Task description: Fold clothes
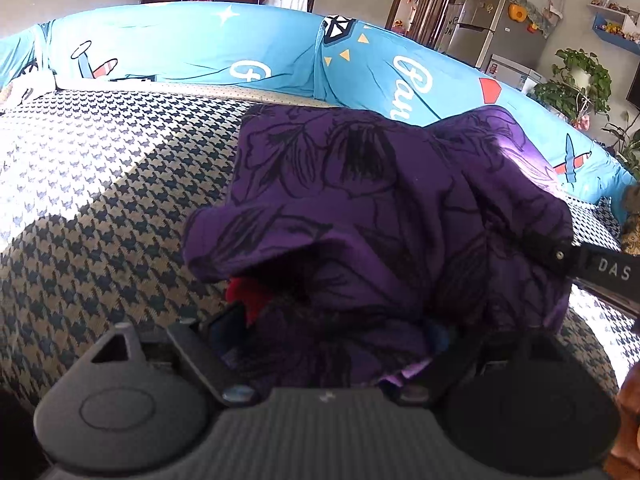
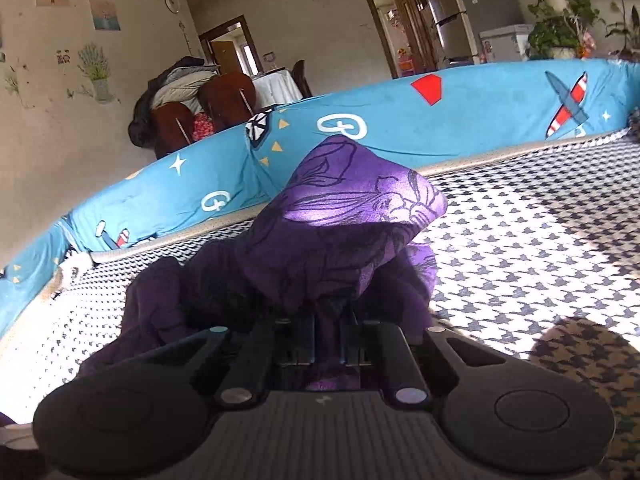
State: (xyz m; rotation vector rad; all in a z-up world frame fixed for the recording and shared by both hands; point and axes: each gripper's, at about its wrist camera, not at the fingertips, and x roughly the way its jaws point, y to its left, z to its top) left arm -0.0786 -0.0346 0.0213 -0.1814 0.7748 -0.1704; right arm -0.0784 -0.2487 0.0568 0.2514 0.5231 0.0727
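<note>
A: Setting, largest first. Sofa seat with a houndstooth cover [image 1: 100,208], backed by blue cushions with a cartoon aeroplane print [image 1: 192,48]. Dining chairs and a fridge are visible behind.

B: The task's thing?

A: Purple garment with a black line-drawn floral print [image 1: 380,208]. It is bunched, not flat, and held up off the seat between both tools. In the left wrist view it fills the centre and drapes right down onto the tool. In the right wrist view it rises as a peak straight ahead [image 2: 352,208].

B: Gripper states?

A: Right gripper [image 2: 326,344]: fingers close together with purple cloth pinched between them, so clamped on the garment. Left gripper [image 1: 336,344]: cloth covers the fingertips; fabric sits between the fingers, but whether they are closed on it I cannot tell. A red patch shows under the cloth near there; unidentified.

B: The relation that matters?

A: The right tool's black finger, lettered "DAS" [image 1: 600,268], enters the left view from the right edge, gripping the far right side of the cloth. So the garment's span runs left to right between the tools, with slack sagging in the middle. Both tools are at the cloth; neither is nearer.

B: Stage?

A: Judgement only: no clean fold edge is visible. Fits either a lift before spreading or a carry mid-fold.
</note>
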